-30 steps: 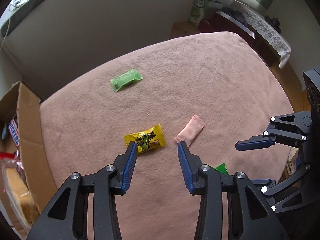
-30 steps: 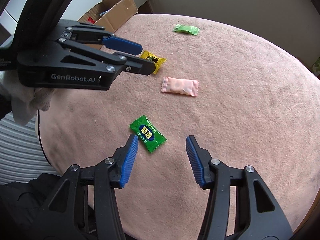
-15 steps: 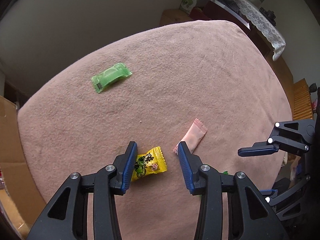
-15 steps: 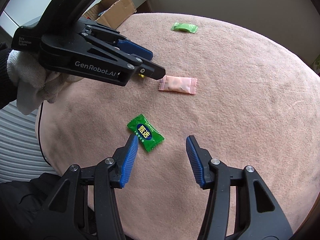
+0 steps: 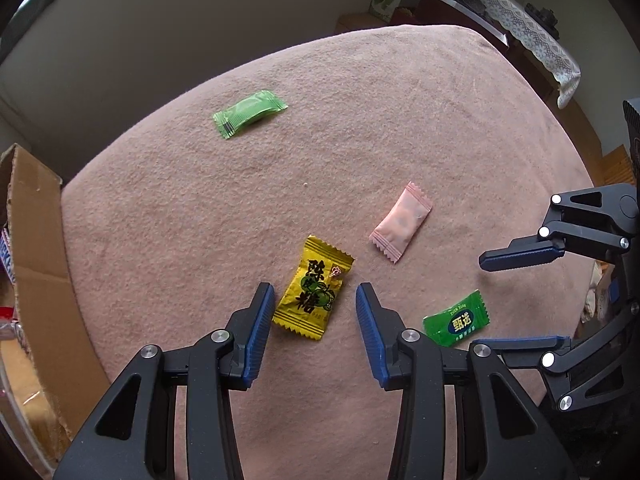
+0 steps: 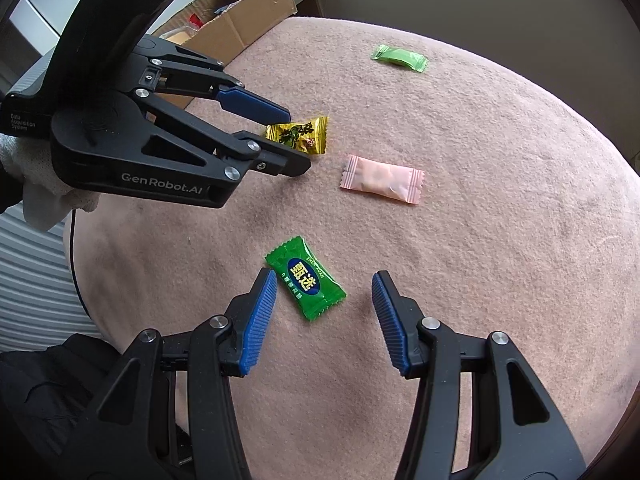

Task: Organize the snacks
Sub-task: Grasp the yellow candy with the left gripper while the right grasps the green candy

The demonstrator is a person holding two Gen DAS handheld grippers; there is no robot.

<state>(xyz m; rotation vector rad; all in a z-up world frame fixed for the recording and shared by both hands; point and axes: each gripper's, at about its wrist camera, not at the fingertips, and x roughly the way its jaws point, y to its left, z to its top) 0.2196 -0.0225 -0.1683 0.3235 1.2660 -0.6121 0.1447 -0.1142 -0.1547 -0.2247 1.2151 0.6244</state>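
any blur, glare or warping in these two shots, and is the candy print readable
Left wrist view: strong fisheye bending, table edge curves, dark corners; yellow candy is sharp with readable print, far furniture soft. Right wrist view: same bending; dark green candy print crisp, left claw casts a soft shadow on the cloth, pink candy shows mild sheen, no harsh glare.

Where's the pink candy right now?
The pink candy lies flat on the brown tablecloth, just up and right of the yellow candy in the left wrist view, untouched by either gripper.
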